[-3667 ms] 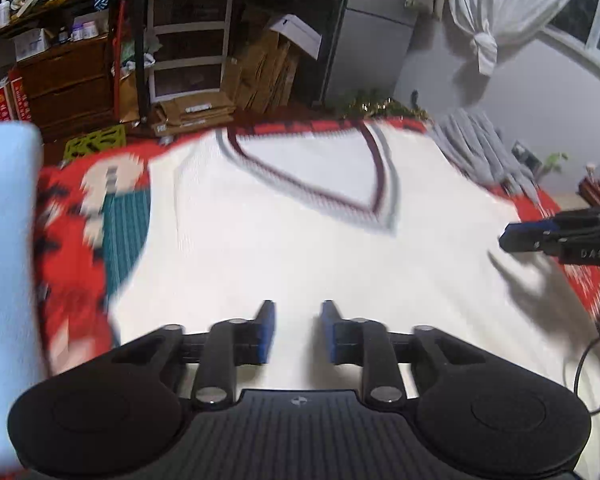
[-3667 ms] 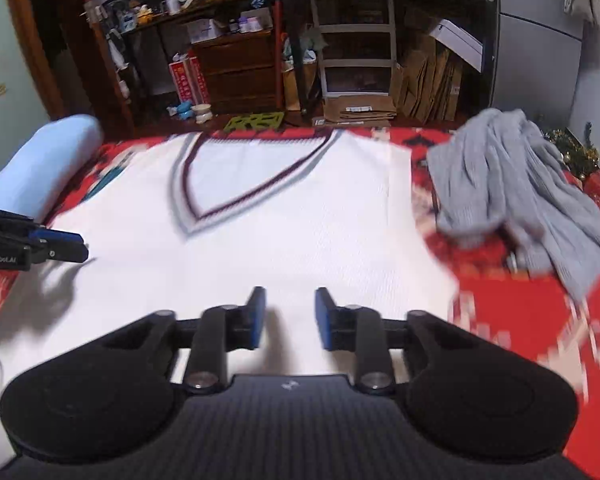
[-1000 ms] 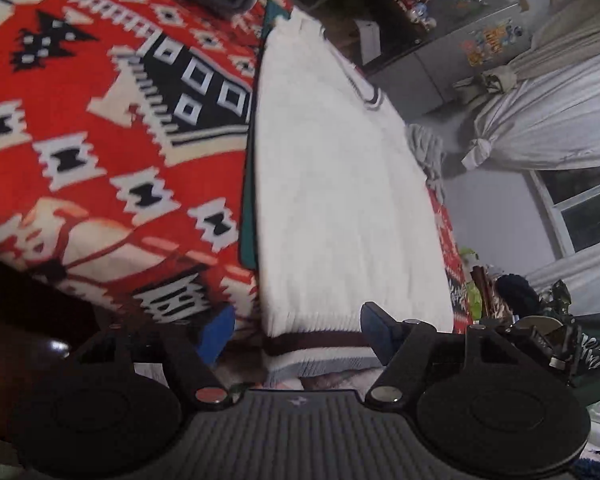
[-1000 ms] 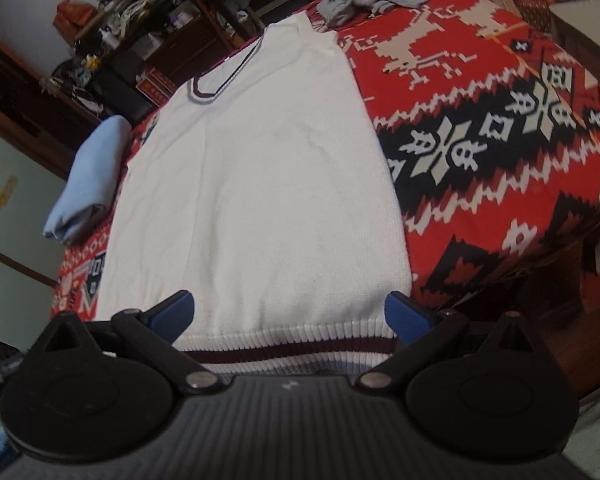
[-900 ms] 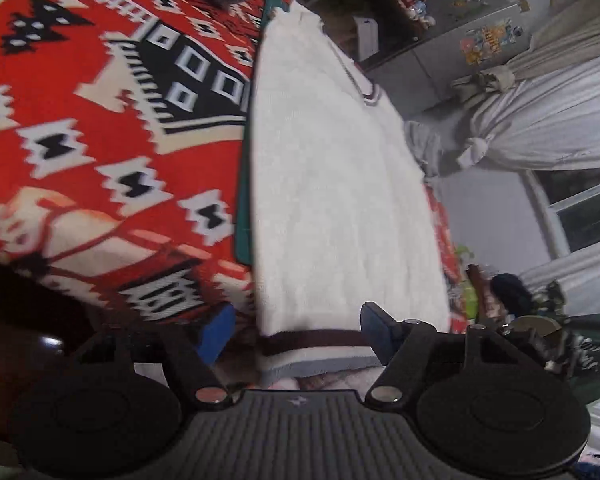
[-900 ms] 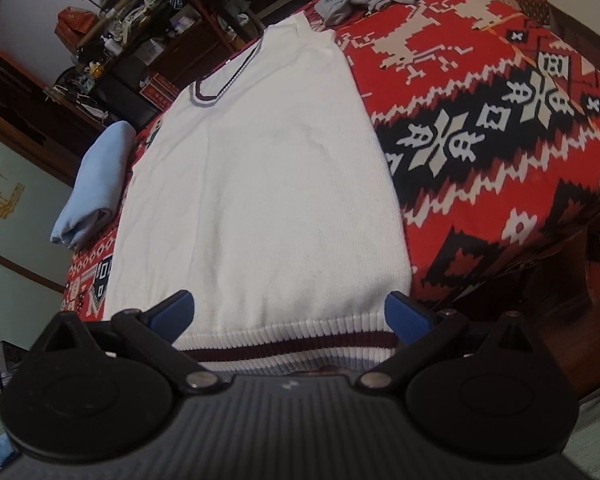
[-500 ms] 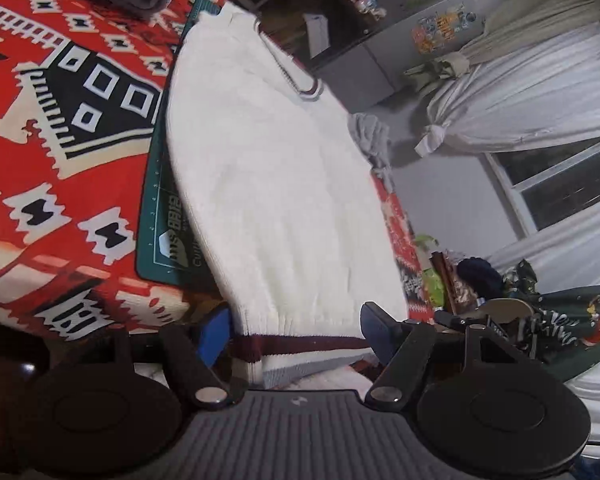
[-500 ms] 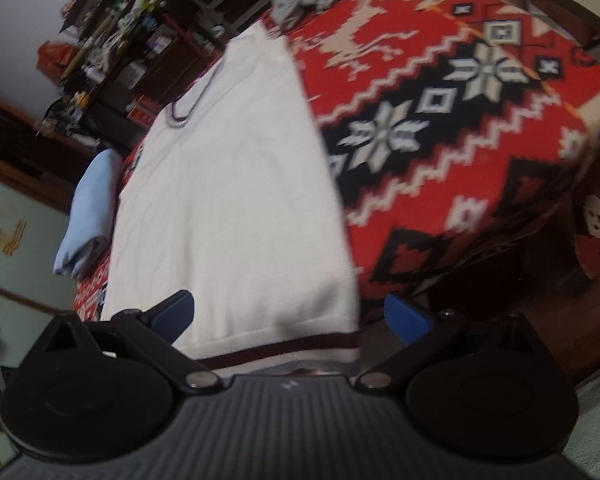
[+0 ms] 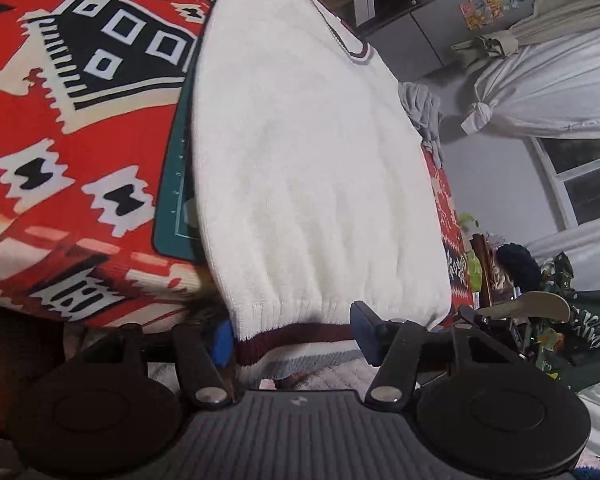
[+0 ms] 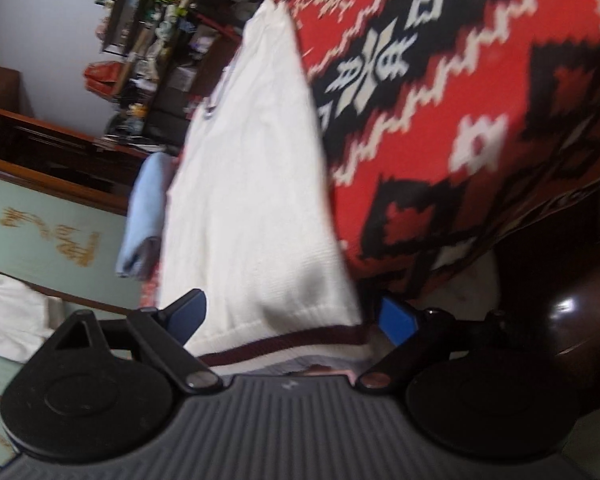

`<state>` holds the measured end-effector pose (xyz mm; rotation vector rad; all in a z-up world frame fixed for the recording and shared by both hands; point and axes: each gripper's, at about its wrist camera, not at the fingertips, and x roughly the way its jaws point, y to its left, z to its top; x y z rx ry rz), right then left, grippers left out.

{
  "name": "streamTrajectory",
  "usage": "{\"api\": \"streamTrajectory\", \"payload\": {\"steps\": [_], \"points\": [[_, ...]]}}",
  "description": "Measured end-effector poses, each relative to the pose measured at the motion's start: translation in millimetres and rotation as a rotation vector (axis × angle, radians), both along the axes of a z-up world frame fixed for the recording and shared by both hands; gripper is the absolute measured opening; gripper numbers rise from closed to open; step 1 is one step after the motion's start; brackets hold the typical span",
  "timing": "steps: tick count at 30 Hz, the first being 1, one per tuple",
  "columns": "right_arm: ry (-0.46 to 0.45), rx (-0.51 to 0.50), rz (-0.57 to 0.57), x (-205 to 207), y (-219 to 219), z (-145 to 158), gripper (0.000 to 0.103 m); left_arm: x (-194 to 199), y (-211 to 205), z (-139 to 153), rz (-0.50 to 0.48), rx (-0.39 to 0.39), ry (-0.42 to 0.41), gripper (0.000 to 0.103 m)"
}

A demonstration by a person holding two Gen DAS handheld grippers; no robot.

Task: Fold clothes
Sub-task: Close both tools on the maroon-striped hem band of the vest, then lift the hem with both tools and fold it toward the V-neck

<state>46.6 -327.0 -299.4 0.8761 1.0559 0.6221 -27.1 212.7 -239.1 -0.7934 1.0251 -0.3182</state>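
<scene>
Red patterned blanket (image 9: 60, 128) w/ black & cream geometric motifs covers the tabletop. Green cutting mat (image 9: 176, 200) lies on it, edge showing. Folded light-blue cloth (image 10: 144, 216) at the far left side of the blanket. Crumpled grey garment (image 9: 422, 110) at the far end. Grey fridge (image 9: 452, 20) w/ stickers behind. White curtain (image 9: 548, 88) knotted by a window (image 9: 588, 184). Cluttered shelves (image 10: 148, 40) in bkgd, blurred.
</scene>
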Motion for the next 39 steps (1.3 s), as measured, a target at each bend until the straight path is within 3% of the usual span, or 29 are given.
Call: {"api": "streamTrajectory", "payload": {"steps": [7,11,13,16,19,22,24,28,30,34,37,39], "points": [[-0.012,0.103,0.009,-8,0,5,0.079,-8,4,12,0.003,-0.039,-0.04,0.057],[-0.003,0.178,-0.033,-10,-5,6,0.055,-10,9,9,0.021,-0.054,-0.04,0.051],[0.035,0.16,-0.042,-4,0,4,0.041,-9,10,3,0.029,-0.059,-0.016,0.044],[0.067,0.045,-0.006,7,18,3,0.027,-9,8,0,0.04,-0.037,0.005,0.037],[0.078,-0.038,-0.002,13,34,4,0.027,-9,5,-1,0.045,-0.012,0.016,0.031],[0.087,-0.108,-0.005,15,46,3,0.039,-8,4,-7,0.048,0.011,0.052,0.029],[0.091,-0.11,-0.012,13,51,3,0.038,-6,3,-12,0.052,0.019,0.075,0.026],[0.128,-0.099,-0.051,10,56,8,0.023,-8,3,-10,0.075,0.039,0.099,0.015],[0.14,-0.133,-0.075,6,60,18,0.009,-9,2,-6,0.091,0.066,0.115,0.011],[0.174,-0.212,-0.124,1,61,42,0.007,-9,-3,8,0.113,0.174,0.155,0.007],[0.234,-0.219,-0.164,1,46,55,0.006,-10,-6,25,0.122,0.257,0.185,0.006],[0.267,-0.209,-0.195,2,32,63,0.006,-11,-2,36,0.138,0.271,0.202,0.006]]}}
